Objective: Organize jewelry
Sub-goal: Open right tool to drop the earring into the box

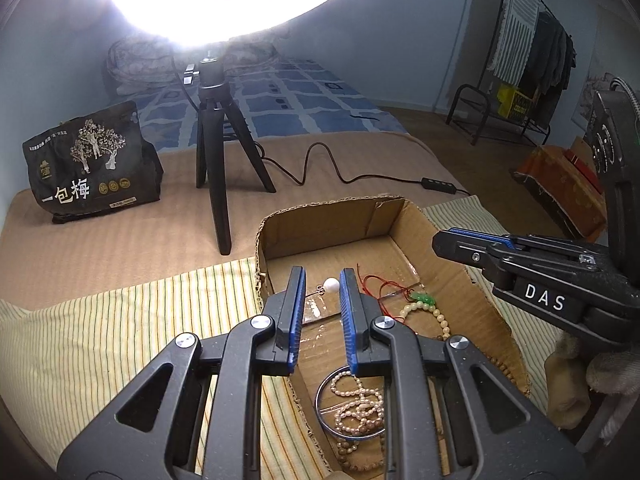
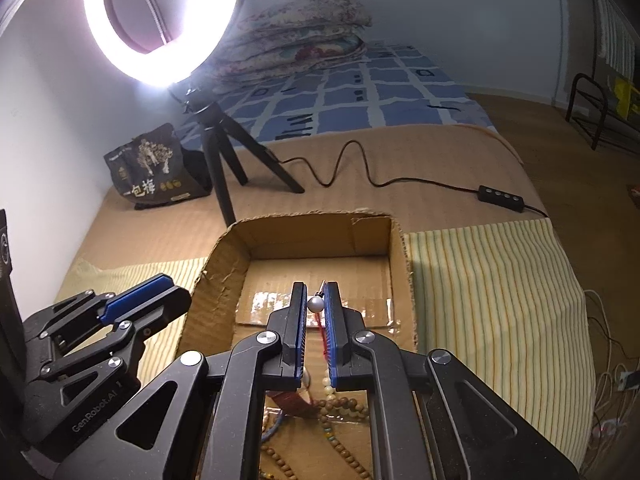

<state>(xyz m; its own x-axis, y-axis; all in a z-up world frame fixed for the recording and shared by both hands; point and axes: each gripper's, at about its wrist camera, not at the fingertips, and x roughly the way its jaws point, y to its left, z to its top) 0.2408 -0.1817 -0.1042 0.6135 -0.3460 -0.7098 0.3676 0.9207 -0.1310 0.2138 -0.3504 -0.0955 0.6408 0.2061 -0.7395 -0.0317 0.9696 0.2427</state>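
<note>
Landmark: the cardboard box (image 1: 472, 292) on the striped cloth (image 1: 132, 332).

Far left of the box, against the wall, stands a black snack bag (image 1: 94, 162). Between bag and box stands the tripod (image 1: 218, 152) of the ring light (image 2: 160, 24).

My left gripper (image 1: 322, 282) hangs over the box's left part, jaws apart, gripping nothing. Beneath it in the box lie a metal bangle (image 1: 320, 400) and a pearl strand (image 1: 360, 404).

My right gripper (image 2: 316, 298) is above the box's middle, jaws narrowed around a pearl earring (image 2: 315, 303), which sits between the blue pads; I cannot tell whether both pads touch it. Right of the earring, inside the box, lie a green pendant (image 1: 424, 299) on red cord and a pale bead bracelet (image 1: 434, 320).
</note>
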